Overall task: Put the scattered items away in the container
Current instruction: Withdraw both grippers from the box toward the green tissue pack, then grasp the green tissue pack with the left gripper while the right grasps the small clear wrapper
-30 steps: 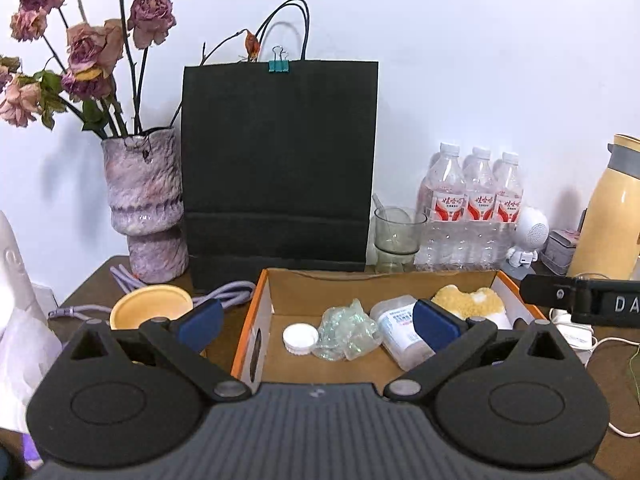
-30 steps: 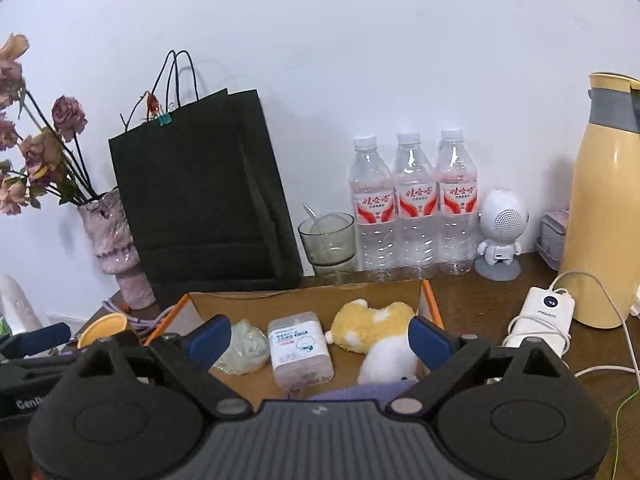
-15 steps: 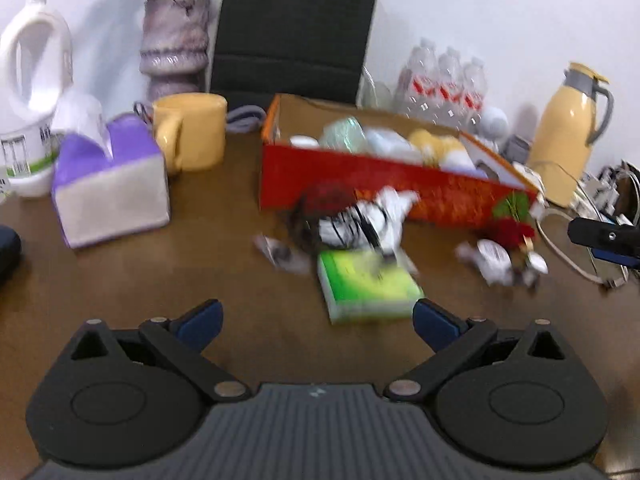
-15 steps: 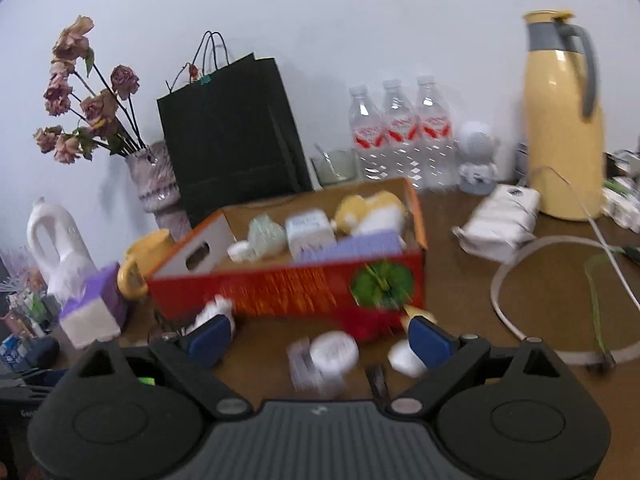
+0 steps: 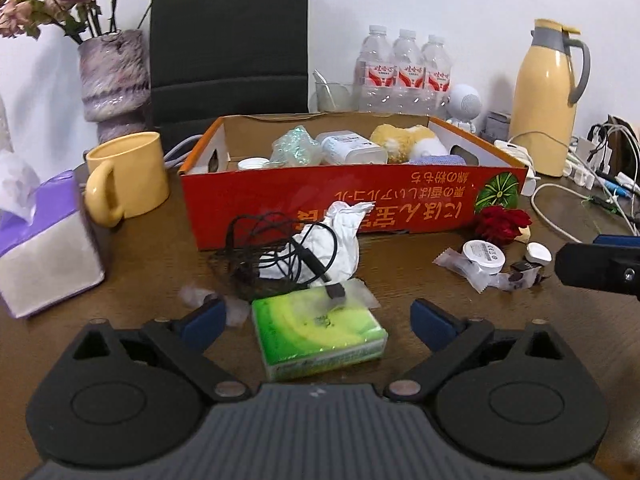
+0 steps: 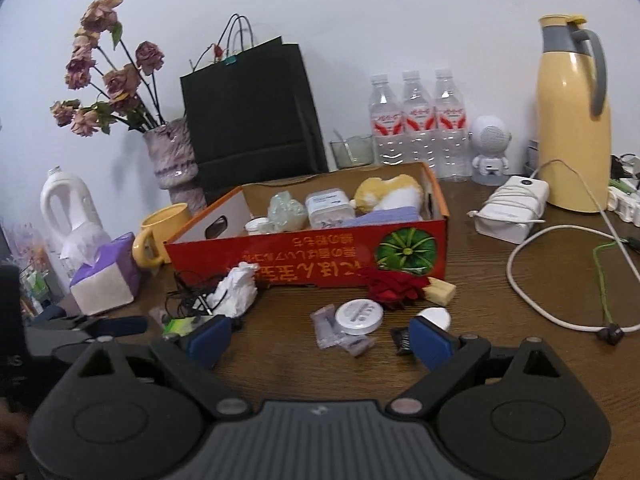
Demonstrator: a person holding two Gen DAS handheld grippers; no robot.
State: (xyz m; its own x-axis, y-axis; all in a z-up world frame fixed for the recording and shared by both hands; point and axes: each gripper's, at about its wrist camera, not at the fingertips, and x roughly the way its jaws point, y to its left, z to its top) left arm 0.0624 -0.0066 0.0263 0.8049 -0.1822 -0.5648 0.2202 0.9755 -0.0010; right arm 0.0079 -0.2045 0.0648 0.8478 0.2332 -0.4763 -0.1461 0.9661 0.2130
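Note:
A red cardboard box (image 5: 360, 204) (image 6: 280, 252) stands mid-table and holds several items. In front of it lie a green tissue pack (image 5: 320, 332), a black cable (image 5: 260, 256), crumpled white paper (image 5: 336, 240) (image 6: 236, 288), a red rose (image 5: 500, 224) (image 6: 396, 288), a round white tin (image 5: 484, 256) (image 6: 359, 316), a small white cap (image 6: 434, 317) and small wrappers (image 6: 332, 330). My left gripper (image 5: 318, 322) is open, low over the table with the green pack between its fingers. My right gripper (image 6: 320, 338) is open, just short of the tin and wrappers.
A yellow mug (image 5: 128, 176), purple tissue box (image 5: 44, 244), vase (image 5: 114, 80) and black bag (image 5: 228, 44) stand left and behind. Water bottles (image 6: 418, 124), a yellow thermos (image 6: 574, 116), a white charger (image 6: 512, 208) and cables (image 6: 560, 280) are on the right.
Both grippers have pulled back from over the box and dropped low to the table in front of it. The scattered items now lie close before the open fingers.

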